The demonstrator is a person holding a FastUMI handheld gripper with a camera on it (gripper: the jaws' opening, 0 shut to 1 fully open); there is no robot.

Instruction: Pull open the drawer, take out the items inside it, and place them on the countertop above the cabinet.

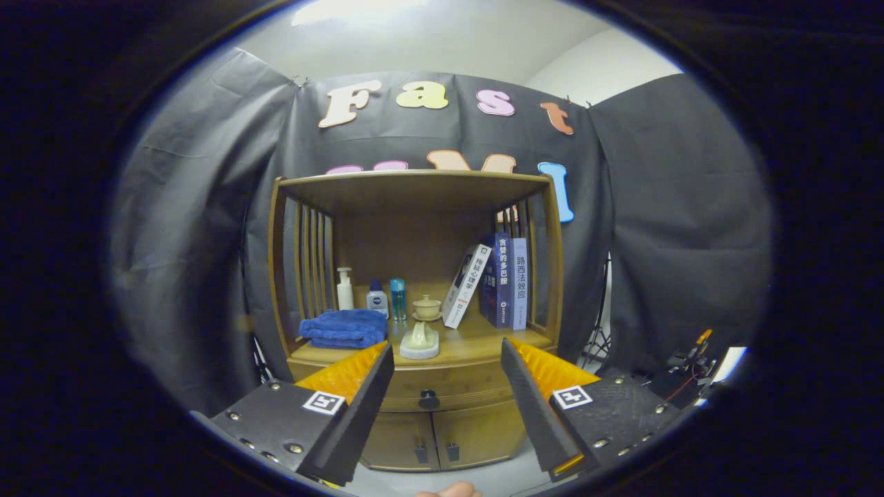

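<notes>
Two fingers of our hand-held gripper (447, 359) stand wide apart, framing the closed drawer (442, 392) of the far cabinet (414, 435).

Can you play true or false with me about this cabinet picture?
1. The drawer is pulled open. False: it is shut, with its knob facing out.
2. A blue towel lies folded on the countertop. True.
3. The tool holds the knob. False: its fingers stand open, short of the cabinet.
4. Books stand to the right, beyond the fingers. True.
5. The bottles stand behind the towel. True.
</notes>
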